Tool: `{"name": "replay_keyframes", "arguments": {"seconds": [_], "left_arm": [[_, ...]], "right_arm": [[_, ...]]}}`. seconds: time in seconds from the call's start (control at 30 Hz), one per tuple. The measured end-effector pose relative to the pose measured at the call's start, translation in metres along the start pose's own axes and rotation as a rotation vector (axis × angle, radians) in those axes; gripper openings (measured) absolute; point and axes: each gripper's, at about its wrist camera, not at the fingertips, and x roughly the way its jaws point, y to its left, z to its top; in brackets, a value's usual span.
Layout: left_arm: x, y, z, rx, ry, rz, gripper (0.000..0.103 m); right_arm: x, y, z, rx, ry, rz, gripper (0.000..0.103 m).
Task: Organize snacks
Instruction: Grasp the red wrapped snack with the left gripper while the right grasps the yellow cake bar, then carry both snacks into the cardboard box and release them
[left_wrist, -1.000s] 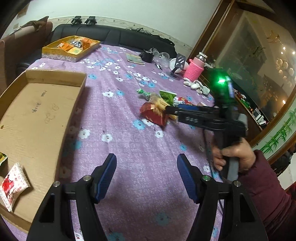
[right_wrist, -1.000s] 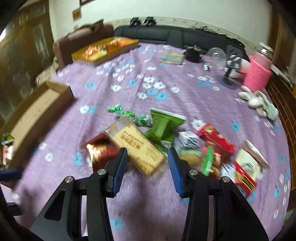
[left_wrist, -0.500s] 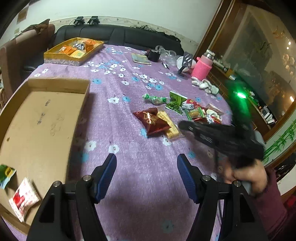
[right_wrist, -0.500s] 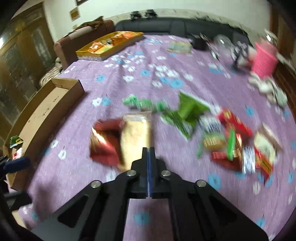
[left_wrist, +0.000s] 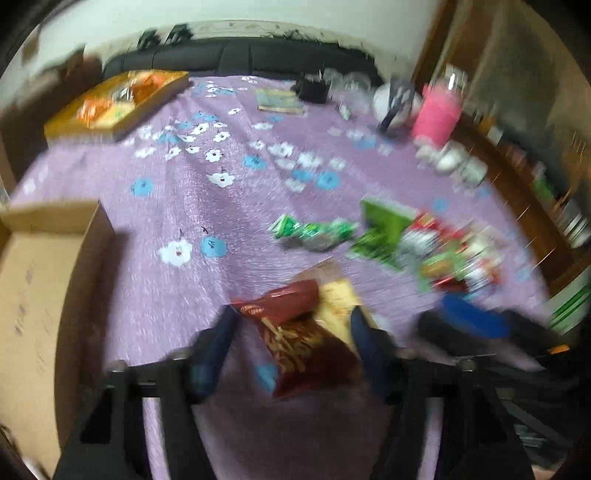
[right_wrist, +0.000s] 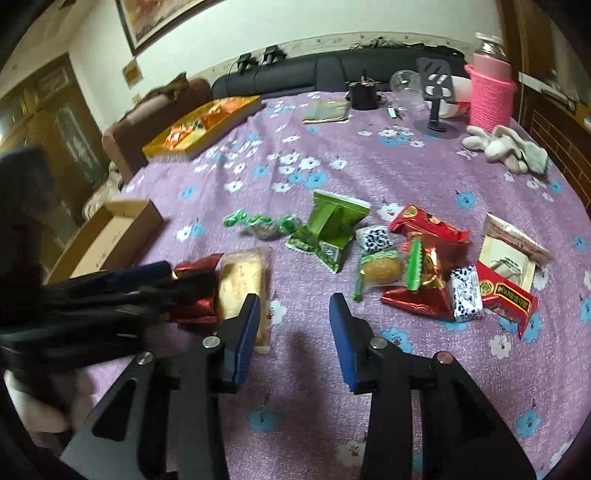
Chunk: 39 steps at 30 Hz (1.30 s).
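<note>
Left wrist view, blurred: left gripper (left_wrist: 291, 343) straddled red packet (left_wrist: 295, 332), jaws just closing, pads not yet clearly pressing. Packet lay between jaws, long axis along them, touching biscuit pack (right_wrist: 242, 284), mid tabletop (right_wrist: 332, 166). Right gripper (right_wrist: 293, 325) nearby, reopening, empty.

Two grippers (right_wrist: 293, 314), one cardboard box (right_wrist: 110, 236), one yellow tray (right_wrist: 199, 129).
</note>
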Motion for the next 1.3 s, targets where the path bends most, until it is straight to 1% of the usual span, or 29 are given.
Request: {"name": "replay_keyframes", "arguments": {"seconds": [0.03, 0.07, 0.1, 0.27, 0.37, 0.47, 0.5, 0.57, 0.6, 0.67, 0.73, 0.83, 0.93, 1.0, 1.07, 1.17, 1.27, 1.3], "left_arm": [[-0.002, -0.001, -0.001, 0.016, -0.03, -0.014, 0.037], [-0.003, -0.001, -0.002, 0.026, -0.027, 0.001, 0.035], [-0.005, 0.002, -0.002, 0.022, -0.028, -0.007, 0.035], [-0.03, 0.023, -0.009, -0.055, -0.05, -0.068, 0.035], [-0.059, 0.039, -0.019, -0.102, -0.086, -0.109, 0.035], [-0.081, 0.052, -0.027, -0.128, -0.122, -0.122, 0.035], [-0.092, 0.059, -0.031, -0.139, -0.134, -0.125, 0.035], [-0.109, 0.073, -0.039, -0.154, -0.158, -0.114, 0.035], [-0.116, 0.081, -0.042, -0.165, -0.17, -0.102, 0.035], [-0.126, 0.096, -0.046, -0.187, -0.185, -0.085, 0.035], [-0.136, 0.119, -0.054, -0.214, -0.2, -0.04, 0.035], [-0.145, 0.151, -0.065, -0.259, -0.207, 0.004, 0.035], [-0.151, 0.185, -0.074, -0.301, -0.206, 0.053, 0.035], [-0.149, 0.203, -0.076, -0.32, -0.198, 0.091, 0.035], [-0.145, 0.22, -0.076, -0.346, -0.183, 0.105, 0.035], [-0.137, 0.237, -0.077, -0.36, -0.155, 0.142, 0.035], [-0.128, 0.248, -0.079, -0.372, -0.116, 0.173, 0.035], [-0.127, 0.251, -0.081, -0.373, -0.106, 0.182, 0.035]], "right_arm": [[0.0, -0.001, 0.0, 0.004, -0.003, 0.008, 0.041], [0.0, 0.0, 0.0, 0.001, 0.0, 0.01, 0.041], [0.001, 0.002, 0.0, -0.008, 0.007, 0.011, 0.041], [0.016, 0.023, 0.003, -0.084, 0.064, 0.009, 0.041], [0.031, 0.039, 0.004, -0.136, 0.1, -0.016, 0.043], [0.044, 0.051, 0.007, -0.158, 0.12, -0.042, 0.043], [0.049, 0.054, 0.007, -0.161, 0.134, -0.063, 0.043], [0.052, 0.061, 0.007, -0.173, 0.137, -0.104, 0.042], [0.051, 0.064, 0.007, -0.178, 0.137, -0.117, 0.035], [0.048, 0.066, 0.005, -0.163, 0.138, -0.109, 0.035], [0.043, 0.067, 0.002, -0.145, 0.131, -0.117, 0.035], [0.025, 0.067, 0.001, -0.1, 0.099, -0.118, 0.035], [0.002, 0.078, 0.008, -0.087, 0.062, -0.084, 0.035], [-0.011, 0.096, 0.014, -0.096, 0.041, -0.031, 0.035], [-0.018, 0.121, 0.018, -0.122, 0.039, 0.024, 0.035], [-0.014, 0.166, 0.017, -0.182, 0.061, 0.108, 0.035], [0.005, 0.208, 0.011, -0.221, 0.112, 0.186, 0.035], [0.012, 0.22, 0.009, -0.233, 0.127, 0.201, 0.036]]}}
